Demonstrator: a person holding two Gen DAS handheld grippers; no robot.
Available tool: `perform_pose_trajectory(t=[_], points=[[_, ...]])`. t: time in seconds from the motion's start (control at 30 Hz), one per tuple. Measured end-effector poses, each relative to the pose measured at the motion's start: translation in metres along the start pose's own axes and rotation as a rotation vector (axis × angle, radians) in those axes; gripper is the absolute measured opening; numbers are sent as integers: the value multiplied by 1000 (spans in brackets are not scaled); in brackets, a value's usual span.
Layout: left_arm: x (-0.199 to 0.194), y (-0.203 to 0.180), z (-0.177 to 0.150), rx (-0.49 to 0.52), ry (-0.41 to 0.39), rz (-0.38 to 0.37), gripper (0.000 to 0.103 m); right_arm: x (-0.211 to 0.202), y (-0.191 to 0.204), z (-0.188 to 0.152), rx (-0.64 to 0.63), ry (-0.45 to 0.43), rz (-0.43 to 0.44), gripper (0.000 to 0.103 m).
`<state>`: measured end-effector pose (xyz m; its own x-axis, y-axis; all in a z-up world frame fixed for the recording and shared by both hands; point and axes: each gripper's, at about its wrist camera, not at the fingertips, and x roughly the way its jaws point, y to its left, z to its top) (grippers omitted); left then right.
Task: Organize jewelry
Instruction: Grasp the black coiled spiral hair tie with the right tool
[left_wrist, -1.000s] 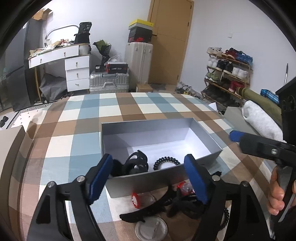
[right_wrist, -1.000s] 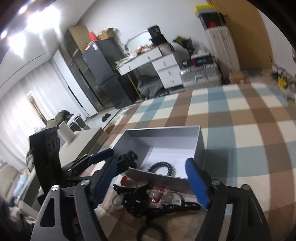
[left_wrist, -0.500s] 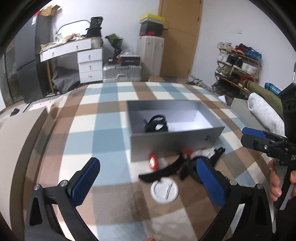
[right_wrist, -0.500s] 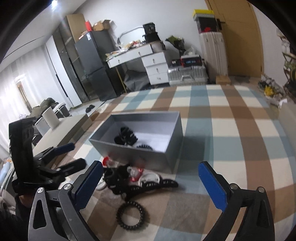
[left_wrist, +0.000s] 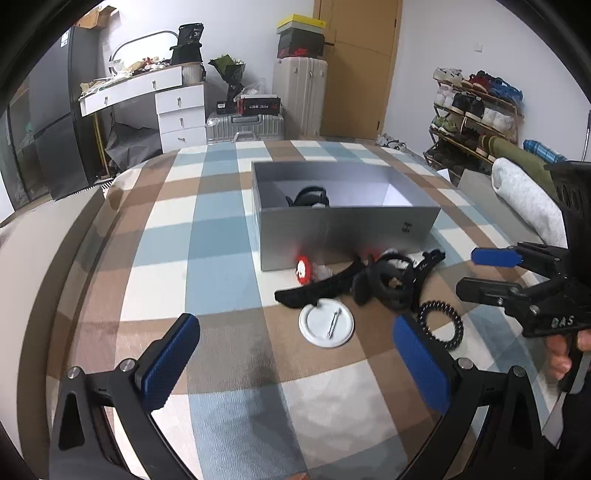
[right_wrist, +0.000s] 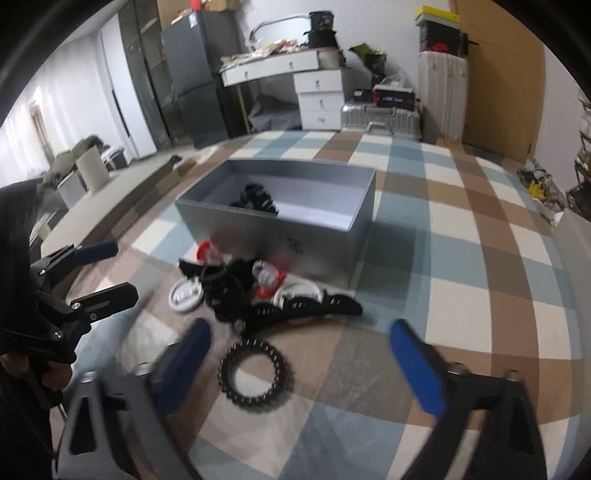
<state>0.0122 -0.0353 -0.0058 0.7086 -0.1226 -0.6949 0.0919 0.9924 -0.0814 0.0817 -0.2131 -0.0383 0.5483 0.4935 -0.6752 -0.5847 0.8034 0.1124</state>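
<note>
Both grippers hover over the checked cloth (left_wrist: 229, 350), neither gripping anything.

Left gripper (left_wrist: 295, 358): jaws spread as wide as they go, nothing between the blue pads (left_wrist: 168, 363). It points down at bare cloth, short of the pile. Just past its right finger lies a white round disc (left_wrist: 326, 328) with a pin across it.

Right gripper (right_wrist: 299, 354): jaws closing, not clamped on anything yet. A black spiral hair tie (right_wrist: 257, 373) lies flat on the cloth between the fingers, nearer the left one; no pad touches it. This view is motion-blurred.

Pile, just in front of the box: a long black hair clip (left_wrist: 317, 288), a black clump of clips or bands (left_wrist: 384, 284) I can't separate, a red-and-white piece (left_wrist: 303, 270) touching the box's front wall, and a white ring (right_wrist: 297, 295) partly under the long clip in the right view. The hair tie sits apart from the pile, on its near side.

Grey open box (left_wrist: 347, 232): rectangular, on the cloth beyond the pile. One black item (left_wrist: 308, 195) is inside, toward the left half; the rest of the floor that shows is bare.

Each gripper shows in the other's view, handle held in a hand (left_wrist: 565, 354). Background: white drawers (left_wrist: 181, 118), silver suitcase (left_wrist: 245, 127), shoe rack (left_wrist: 472, 107).
</note>
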Motion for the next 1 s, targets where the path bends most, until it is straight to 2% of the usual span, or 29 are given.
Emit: perform_pose_trajectory(t=[0.07,0.13,0.23,0.27,0.4,1.0], points=[[2,0,0,-2,4,18,102,5,0,-3,-10,40,5,66],[3,1,0,-7,8,17,102,7,1,-6,-27,62,16,60],[4,2,-1,-14,18,7,102,11,8,-9,-65,91,34,44],[4,1,-2,-14,19,6,102,12,11,-11,-80,100,34,36],[2,1,-3,-12,16,8,102,18,20,-15,-119,127,37,25],[6,2,-3,-17,30,8,102,24,23,-20,-145,140,12,23]])
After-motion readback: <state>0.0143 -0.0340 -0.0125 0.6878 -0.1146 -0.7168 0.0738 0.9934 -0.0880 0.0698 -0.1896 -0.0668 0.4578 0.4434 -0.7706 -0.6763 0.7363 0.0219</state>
